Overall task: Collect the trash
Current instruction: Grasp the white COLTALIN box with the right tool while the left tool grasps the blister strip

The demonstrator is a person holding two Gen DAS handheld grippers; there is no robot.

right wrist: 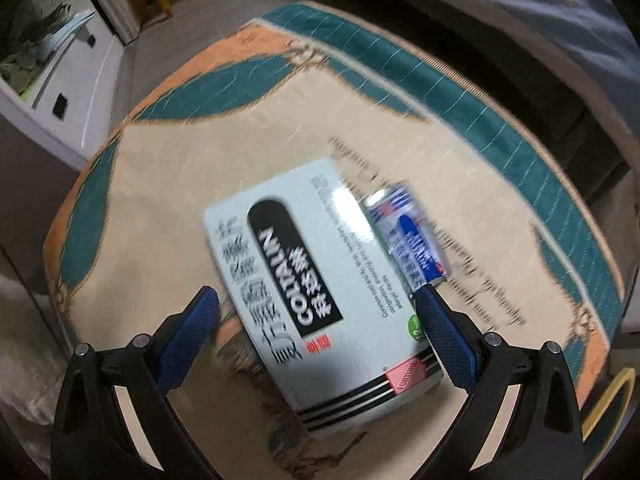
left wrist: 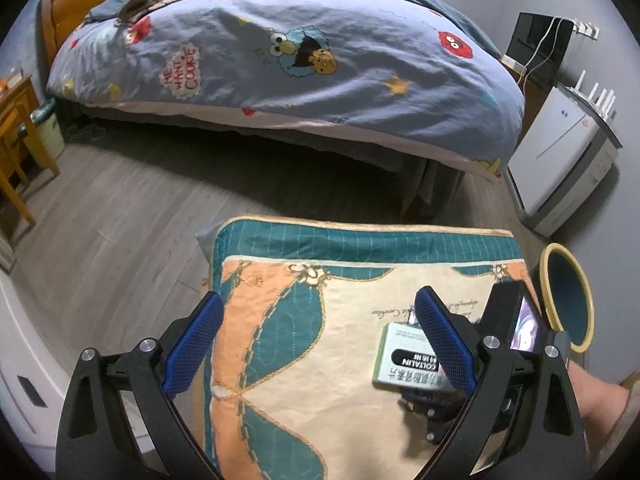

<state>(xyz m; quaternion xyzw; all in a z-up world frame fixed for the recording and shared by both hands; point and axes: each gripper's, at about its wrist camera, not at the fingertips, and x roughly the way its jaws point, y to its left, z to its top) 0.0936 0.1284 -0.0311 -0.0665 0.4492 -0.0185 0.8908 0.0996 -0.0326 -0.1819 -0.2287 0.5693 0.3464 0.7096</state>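
Note:
A pale green Coltalin medicine box (right wrist: 320, 288) lies flat on a quilted teal, orange and cream cushion (right wrist: 192, 152). A smaller white and blue packet (right wrist: 408, 236) lies touching its far right side. My right gripper (right wrist: 316, 312) is open, its blue fingers astride the near part of the box, just above it. In the left wrist view my left gripper (left wrist: 320, 332) is open and empty above the cushion (left wrist: 304, 360), and the box (left wrist: 404, 360) lies partly behind its right finger (left wrist: 444, 340). The right gripper's body (left wrist: 508, 320) hovers over the box there.
A round bin (left wrist: 568, 296) with a yellow rim and dark teal inside stands on the floor right of the cushion. A bed with a blue cartoon duvet (left wrist: 304, 60) fills the far side. A white appliance (left wrist: 568, 148) stands at right, wooden furniture (left wrist: 16, 140) at left.

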